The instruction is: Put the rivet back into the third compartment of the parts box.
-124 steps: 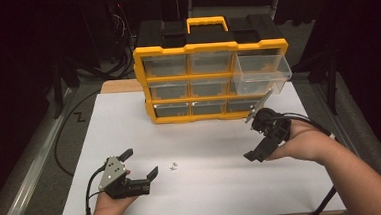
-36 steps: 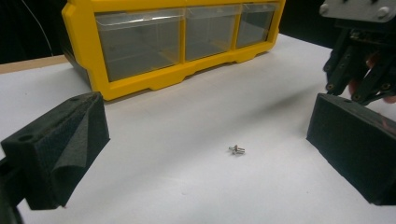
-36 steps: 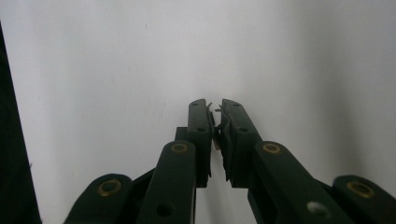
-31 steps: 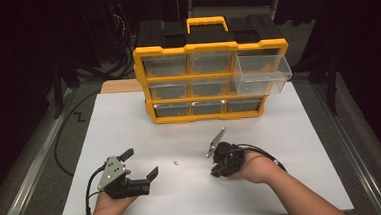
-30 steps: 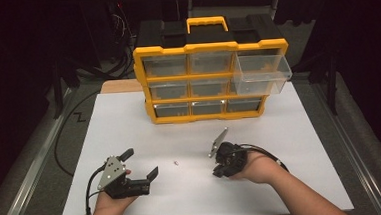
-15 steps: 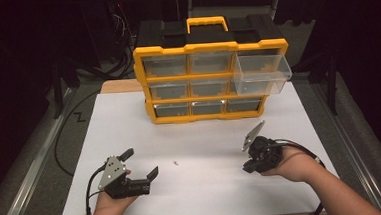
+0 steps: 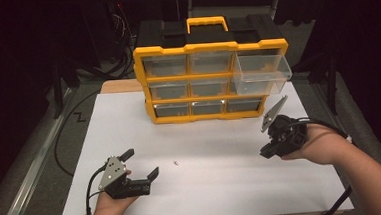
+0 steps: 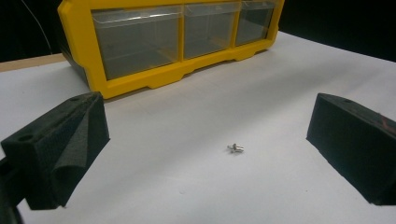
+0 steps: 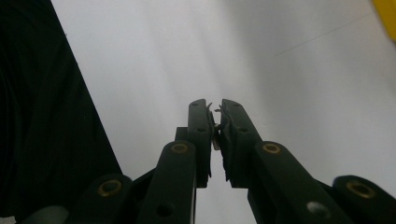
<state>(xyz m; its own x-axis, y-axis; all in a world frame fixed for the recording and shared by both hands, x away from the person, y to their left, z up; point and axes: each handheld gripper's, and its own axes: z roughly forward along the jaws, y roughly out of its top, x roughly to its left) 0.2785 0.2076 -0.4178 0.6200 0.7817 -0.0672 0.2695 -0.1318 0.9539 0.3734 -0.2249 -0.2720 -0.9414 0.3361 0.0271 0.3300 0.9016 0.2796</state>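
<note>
The left tongs (image 7: 143, 165) lay low over the near left of the white tabletop (image 7: 223, 185), held in the person's left hand (image 7: 109, 205), with the jaws spread wide. In the left gripper view a small metal screw (image 8: 236, 149) lay on the tabletop between the two black foam pads (image 8: 70, 144), touching neither. In the high view the same screw (image 7: 175, 163) sat just right of those tongs.

The right tongs (image 7: 266, 152) were at the right side of the tabletop, in the right hand (image 7: 316, 147), below and right of the yellow organizer (image 7: 211, 76). In the right gripper view the jaws stood nearly together, pinching a small metal piece (image 9: 215, 140) between them; what the piece was I could not tell for certain, though it looked like a second screw.

The organizer stood at the far middle of the tabletop, with three rows of clear drawers. Its top right drawer (image 7: 261, 73) was pulled out toward the person; the others were shut. A black cable (image 7: 67, 130) lay off the tabletop's left edge.
</note>
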